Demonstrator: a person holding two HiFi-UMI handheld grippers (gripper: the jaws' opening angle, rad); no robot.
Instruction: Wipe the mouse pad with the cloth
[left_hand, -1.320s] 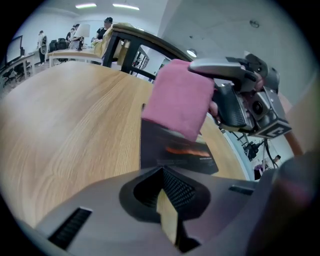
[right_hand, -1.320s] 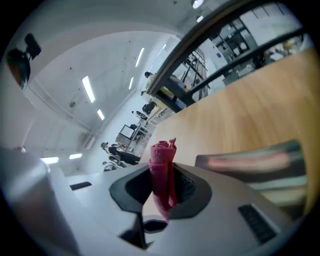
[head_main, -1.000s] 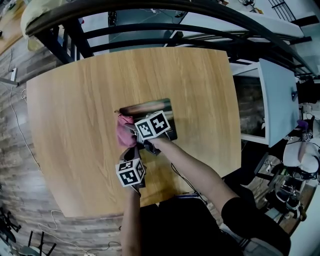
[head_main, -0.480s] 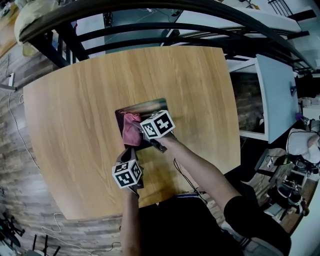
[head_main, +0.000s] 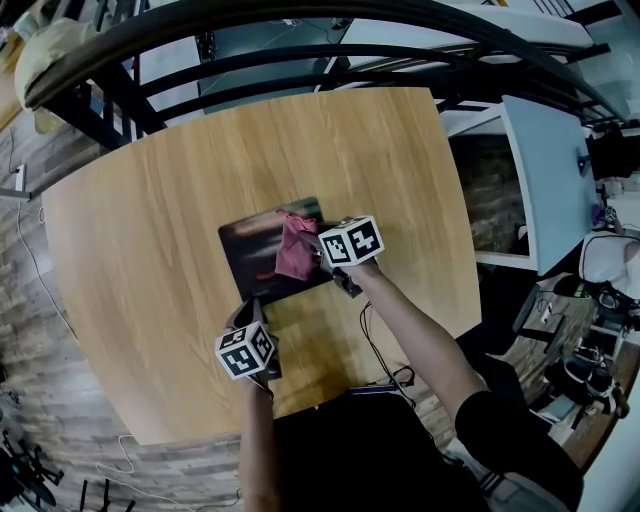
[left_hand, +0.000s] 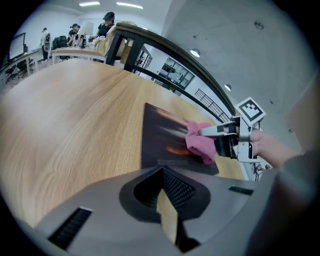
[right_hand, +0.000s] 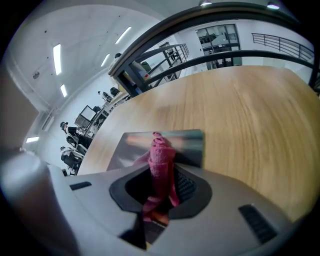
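- Left claw (left_hand: 162, 175) comes first, low by the near edge of the surface (head_main: 150, 230). Its jaws are together with nothing between them, and the tip sits just at the near left corner of the mouse pad (head_main: 250, 255). Whether it presses on the pad or only hovers there, I cannot tell.
- Mouse pad next: a thin, flat, dark rectangle with a blurred printed streak. It lies about midway across the surface, its long axis running left to right and slightly skewed to the surface's edges.
- Right claw (right_hand: 161, 172) is over the pad's right half, clamped on the cloth (head_main: 297, 250). This is a soft pink rag bunched into a roll, and its loose end touches the pad towards the far right corner.
- Judged from this, the stroke turns on one relation: the bare stretch of pad lies to the left of the cloth, along the pad's long axis. The right hand carries the cloth and is the one to sweep, while the left is placed to steady the pad.
- Surface itself is smooth, pale wood-grain laminate with rounded corners.
- Beyond its far edge runs a dark metal railing (head_main: 300, 60).
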